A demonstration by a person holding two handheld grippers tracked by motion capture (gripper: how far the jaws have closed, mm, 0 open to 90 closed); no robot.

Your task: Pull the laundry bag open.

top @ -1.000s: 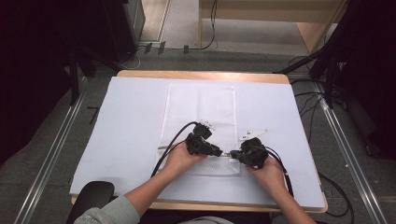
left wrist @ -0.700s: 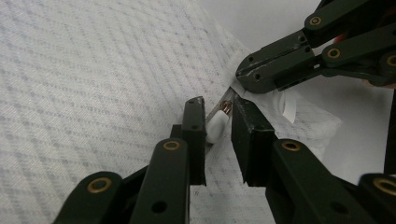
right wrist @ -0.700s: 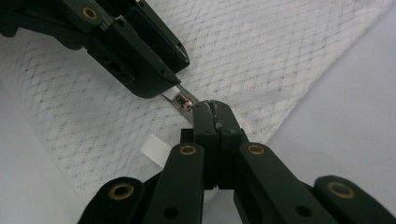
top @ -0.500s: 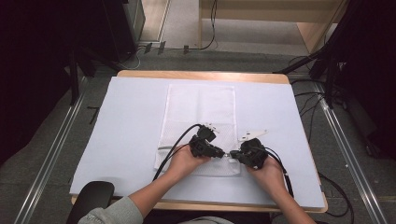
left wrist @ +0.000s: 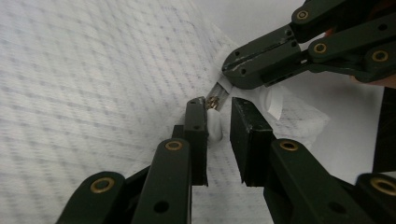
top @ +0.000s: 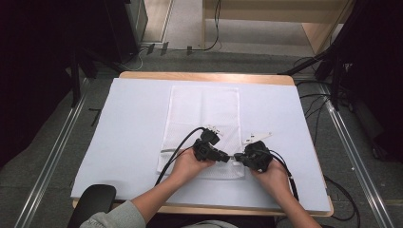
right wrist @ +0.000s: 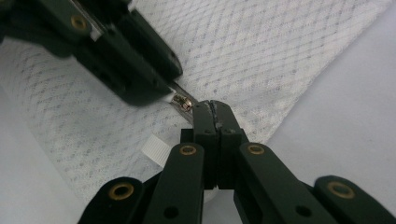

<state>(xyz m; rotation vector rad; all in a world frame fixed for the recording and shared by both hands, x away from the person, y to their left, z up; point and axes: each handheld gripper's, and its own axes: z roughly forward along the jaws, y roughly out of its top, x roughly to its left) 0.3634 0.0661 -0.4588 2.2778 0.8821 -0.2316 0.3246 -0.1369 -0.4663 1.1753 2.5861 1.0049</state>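
A white mesh bag (top: 202, 109) lies flat on the table, its near edge between my two grippers. My left gripper (top: 227, 156) points right at that edge. Its jaws stand a little apart and have just been opening, with the small metal zipper pull (left wrist: 212, 100) against one jaw tip and a gap to the other. My right gripper (top: 238, 156) faces it tip to tip. It is shut (right wrist: 215, 106) on the bag's edge just beside the pull (right wrist: 184, 102). The mesh (right wrist: 280, 46) spreads out behind both tips.
A white cover (top: 128, 123) spreads over the wooden table. A white tag (top: 256, 137) lies just beyond my right hand. A black rounded object (top: 92, 199) sits at the table's near left corner. Cables trail from both grippers toward the near edge.
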